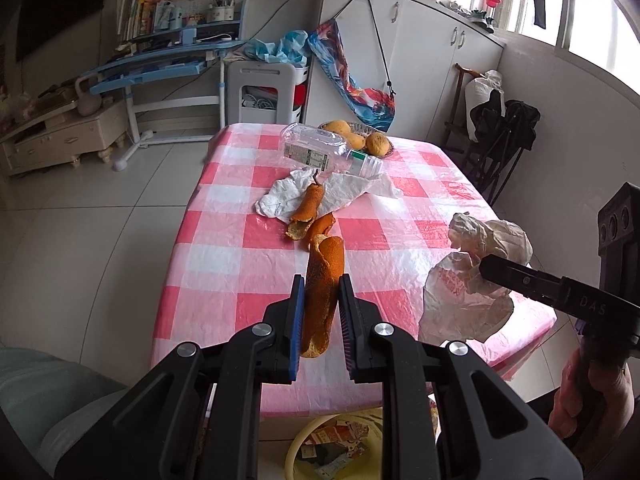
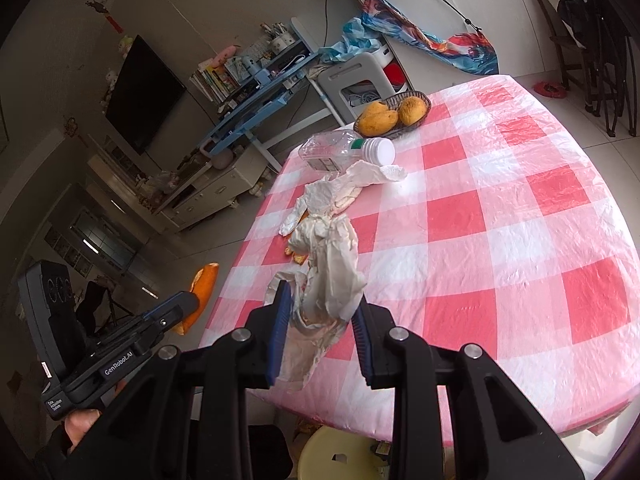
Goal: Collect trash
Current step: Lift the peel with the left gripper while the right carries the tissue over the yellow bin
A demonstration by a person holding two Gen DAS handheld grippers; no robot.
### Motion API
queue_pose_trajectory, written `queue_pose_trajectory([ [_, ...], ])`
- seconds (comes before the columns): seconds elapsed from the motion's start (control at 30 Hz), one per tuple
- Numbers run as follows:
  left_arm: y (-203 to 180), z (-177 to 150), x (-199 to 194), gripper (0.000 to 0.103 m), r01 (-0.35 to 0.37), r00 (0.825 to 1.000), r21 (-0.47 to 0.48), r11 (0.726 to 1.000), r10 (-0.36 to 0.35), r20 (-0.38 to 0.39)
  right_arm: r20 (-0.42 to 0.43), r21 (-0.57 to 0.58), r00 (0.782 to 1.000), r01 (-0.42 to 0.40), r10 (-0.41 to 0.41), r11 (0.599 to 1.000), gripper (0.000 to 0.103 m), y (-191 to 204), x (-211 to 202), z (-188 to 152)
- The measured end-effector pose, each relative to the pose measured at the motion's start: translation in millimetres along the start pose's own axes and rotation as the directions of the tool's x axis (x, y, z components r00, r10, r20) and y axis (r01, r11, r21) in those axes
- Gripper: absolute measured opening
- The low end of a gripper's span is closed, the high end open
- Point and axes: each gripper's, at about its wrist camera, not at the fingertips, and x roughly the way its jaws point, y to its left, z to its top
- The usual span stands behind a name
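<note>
orange peel strip (image 1: 322, 296) upright between closed left gripper (image 1: 320, 312) pads, lifted off checked table (image 1: 224, 248) | crumpled paper wrapper (image 2: 328, 292) pinched in right gripper (image 2: 320, 320) | yellow bin (image 1: 296, 448) lies below both, under near table edge; left nearer | more peel (image 1: 306, 212), bottle (image 1: 320, 148) remain

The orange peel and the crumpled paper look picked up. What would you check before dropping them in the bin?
1. Left gripper shut on the orange peel: ok, peel is pinched between its fingers.
2. Right gripper shut on the crumpled paper: ok.
3. Both pieces lifted off the checked tablecloth: ok.
4. Yellow bin below the table edge: ok, visible under both grippers.
5. Bin has room: cannot tell, mostly hidden.
6. Trash left on the table: not ok, more peel, a tissue and a plastic bottle remain.
</note>
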Motion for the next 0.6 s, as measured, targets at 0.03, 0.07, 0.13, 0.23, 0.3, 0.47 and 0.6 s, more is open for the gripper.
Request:
queue_pose_trajectory([
  [0.03,-2,-1,-2,0.016,-0.002,1.000,0.007,1.000,0.002,0.003,-0.001,-0.006,1.000,-0.001,0.001,1.000,0.030,2,-1,-4],
  [0.07,-2,-2,-3,0.016,-0.003,1.000,0.012,1.000,0.003,0.005,-0.003,-0.015,1.000,0.000,-0.001,1.000,0.030,5,-1,-7],
  [0.13,-4,-4,-6,0.016,-0.003,1.000,0.021,1.000,0.003,0.010,-0.014,-0.038,1.000,0.005,-0.006,0.999,0.030,10,-1,-16],
  [0.23,-5,-6,-10,0.016,-0.001,1.000,0.026,1.000,0.001,0.018,-0.034,-0.078,0.999,0.013,-0.015,0.997,0.030,20,-2,-30],
  [0.3,-5,-6,-12,0.016,0.002,1.000,0.022,1.000,-0.002,0.021,-0.050,-0.102,0.998,0.019,-0.024,0.995,0.031,25,-2,-39],
  [0.47,0,-8,-15,0.016,0.008,1.000,0.010,1.000,-0.009,0.024,-0.118,-0.147,0.992,0.026,-0.044,0.989,0.031,33,3,-63],
  [0.6,3,-12,-17,0.016,0.017,1.000,0.001,1.000,-0.017,0.025,-0.199,-0.192,0.976,0.046,-0.085,0.980,0.031,40,12,-85],
])
